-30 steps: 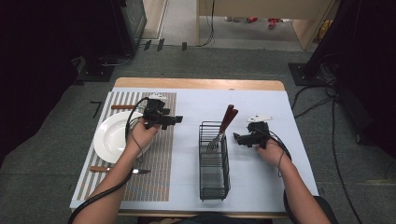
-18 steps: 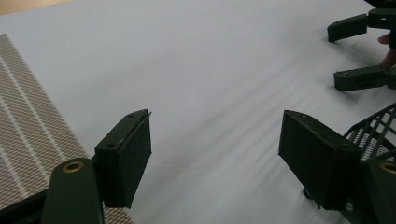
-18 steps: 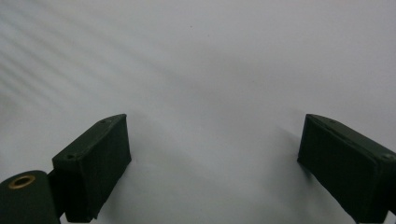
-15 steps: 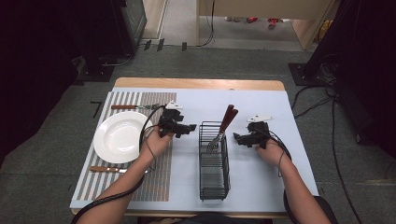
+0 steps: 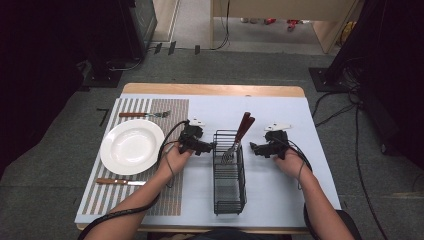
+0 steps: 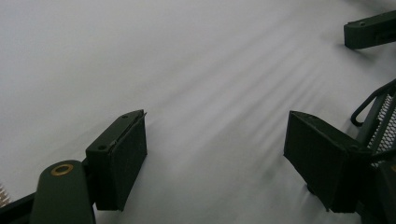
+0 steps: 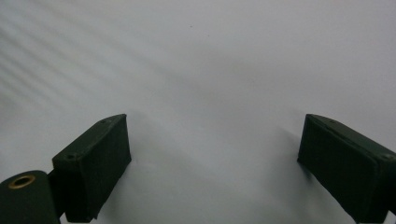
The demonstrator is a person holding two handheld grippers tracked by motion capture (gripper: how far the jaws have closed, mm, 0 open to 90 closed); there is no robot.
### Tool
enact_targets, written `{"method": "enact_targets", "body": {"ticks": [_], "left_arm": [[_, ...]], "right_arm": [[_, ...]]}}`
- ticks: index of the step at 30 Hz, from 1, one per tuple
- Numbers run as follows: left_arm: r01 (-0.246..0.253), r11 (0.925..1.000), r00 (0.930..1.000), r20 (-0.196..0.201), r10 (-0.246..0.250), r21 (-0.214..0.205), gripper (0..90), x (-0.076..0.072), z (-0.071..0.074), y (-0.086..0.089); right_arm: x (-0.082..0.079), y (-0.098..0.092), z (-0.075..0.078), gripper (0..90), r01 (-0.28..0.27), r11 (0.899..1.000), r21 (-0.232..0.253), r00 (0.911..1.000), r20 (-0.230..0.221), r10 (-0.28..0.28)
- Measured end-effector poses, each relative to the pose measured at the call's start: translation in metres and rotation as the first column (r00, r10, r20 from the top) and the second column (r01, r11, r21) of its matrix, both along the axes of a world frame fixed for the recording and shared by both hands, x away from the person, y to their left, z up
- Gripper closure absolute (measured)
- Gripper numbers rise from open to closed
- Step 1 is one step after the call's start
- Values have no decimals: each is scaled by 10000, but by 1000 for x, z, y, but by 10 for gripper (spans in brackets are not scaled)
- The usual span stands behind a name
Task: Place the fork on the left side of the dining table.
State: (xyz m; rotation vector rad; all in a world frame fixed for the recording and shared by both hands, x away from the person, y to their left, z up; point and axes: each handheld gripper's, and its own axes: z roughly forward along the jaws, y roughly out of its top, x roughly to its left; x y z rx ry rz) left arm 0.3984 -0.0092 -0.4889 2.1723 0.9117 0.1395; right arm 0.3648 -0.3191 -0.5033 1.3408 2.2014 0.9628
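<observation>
At far left, on the striped placemat [image 5: 90, 200]: a white plate [image 5: 132, 146], with a fork [image 5: 145, 114] beyond it and a knife [image 5: 120, 182] on its near side. Then the left gripper [image 5: 210, 147], just beside the wire basket [image 5: 229, 197], jaws spread wide and just opened further, nothing between them but bare white table [image 6: 196, 70]. In the basket's far end, wooden-handled cutlery [image 5: 242, 131] leaning upright; just right of it, the right gripper [image 5: 253, 148], jaws likewise wide apart and empty.

No readable text, labels, brand marks or numbers anywhere: not on the desk, the cutlery, or either gripper.
</observation>
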Motion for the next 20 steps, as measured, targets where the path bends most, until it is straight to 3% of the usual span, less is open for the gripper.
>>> {"method": "enact_targets", "body": {"ticks": [5, 20], "left_arm": [[284, 9996, 9991, 303, -287, 80, 185, -2, -3, 0], [391, 9992, 9986, 364, -388, -61, 183, -2, -4, 1]], "right_arm": [[0, 0, 0, 85, -1, 10000, -1, 10000, 0, 1], [0, 0, 0, 85, 11, 10000, 3, 10000, -18, -11]]}}
